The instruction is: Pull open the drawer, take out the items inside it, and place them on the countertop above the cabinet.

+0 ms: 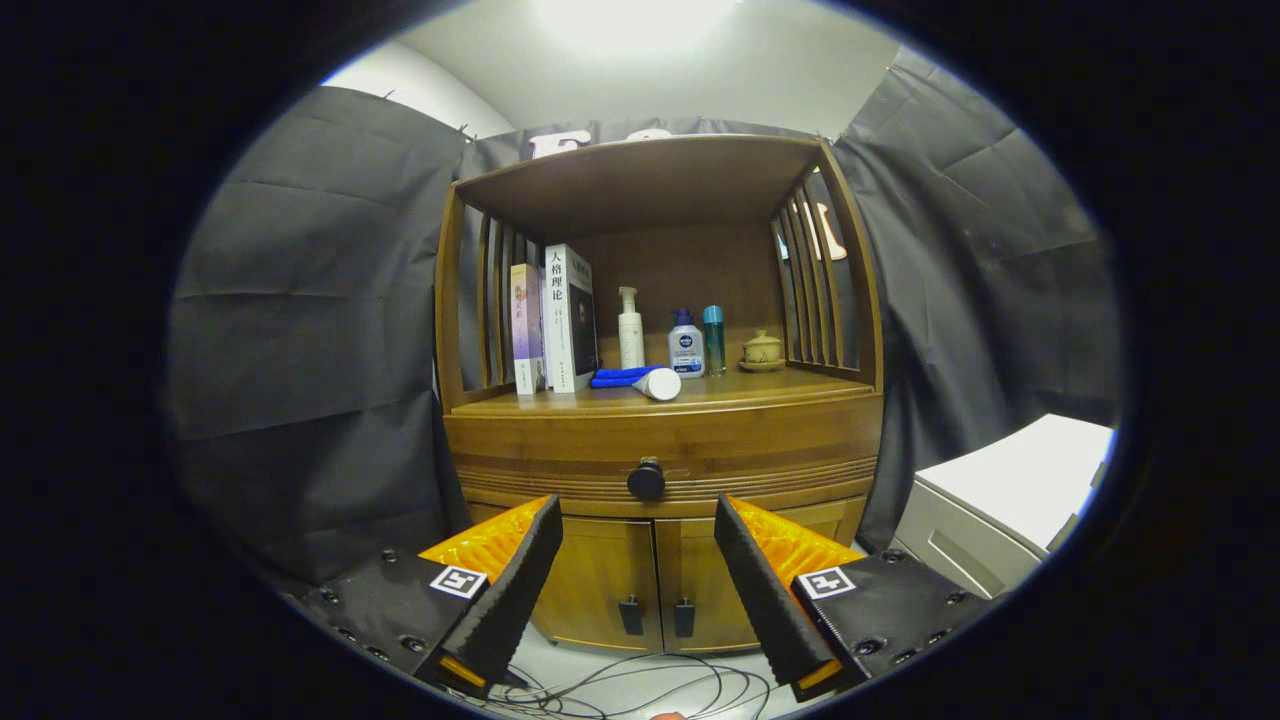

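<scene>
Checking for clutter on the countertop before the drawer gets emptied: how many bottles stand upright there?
3: a white pump bottle right of the books, then a blue-capped bottle and a teal bottle side by side. Gripper open, short of the drawer knob.

Gripper (638, 512): 2 ribbed fingers, square tags, screws.

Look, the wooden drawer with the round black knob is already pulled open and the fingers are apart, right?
Not quite. The gripper view shows the wooden drawer shut, its front flush with the wooden cabinet. The round black knob sits just ahead of the gripper, whose fingers are indeed apart and touching nothing.
</scene>
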`<state>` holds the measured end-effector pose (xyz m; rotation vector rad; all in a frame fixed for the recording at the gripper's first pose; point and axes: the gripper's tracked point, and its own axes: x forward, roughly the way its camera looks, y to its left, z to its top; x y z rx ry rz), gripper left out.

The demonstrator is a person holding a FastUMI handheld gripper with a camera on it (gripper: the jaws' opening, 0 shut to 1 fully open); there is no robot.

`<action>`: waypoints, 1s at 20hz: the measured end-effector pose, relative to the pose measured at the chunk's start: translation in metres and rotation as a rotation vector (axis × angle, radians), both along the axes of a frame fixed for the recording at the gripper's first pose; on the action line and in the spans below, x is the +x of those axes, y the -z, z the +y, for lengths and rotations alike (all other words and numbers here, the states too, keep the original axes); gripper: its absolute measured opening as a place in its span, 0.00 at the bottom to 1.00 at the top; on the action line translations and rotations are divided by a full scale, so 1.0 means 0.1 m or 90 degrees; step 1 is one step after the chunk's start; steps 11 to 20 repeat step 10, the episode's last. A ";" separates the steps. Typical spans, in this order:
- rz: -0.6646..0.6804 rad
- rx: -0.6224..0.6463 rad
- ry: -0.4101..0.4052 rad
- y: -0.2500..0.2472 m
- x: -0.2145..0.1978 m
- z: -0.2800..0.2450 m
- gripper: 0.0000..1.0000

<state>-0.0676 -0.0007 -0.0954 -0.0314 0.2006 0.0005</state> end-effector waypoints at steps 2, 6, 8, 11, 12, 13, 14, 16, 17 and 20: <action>0.004 -0.002 -0.002 0.02 0.00 0.00 0.97; 0.003 0.000 -0.004 -0.02 -0.10 -0.02 0.97; 0.003 0.002 -0.004 -0.05 -0.10 -0.03 0.97; 0.005 0.007 -0.004 -0.07 -0.11 -0.02 0.97; 0.005 0.007 -0.004 -0.07 -0.11 -0.02 0.97; 0.005 0.007 -0.004 -0.07 -0.11 -0.02 0.97; 0.005 0.007 -0.004 -0.07 -0.11 -0.02 0.97; 0.005 0.007 -0.004 -0.07 -0.11 -0.02 0.97; 0.005 0.007 -0.004 -0.07 -0.11 -0.02 0.97; 0.005 0.007 -0.004 -0.07 -0.11 -0.02 0.97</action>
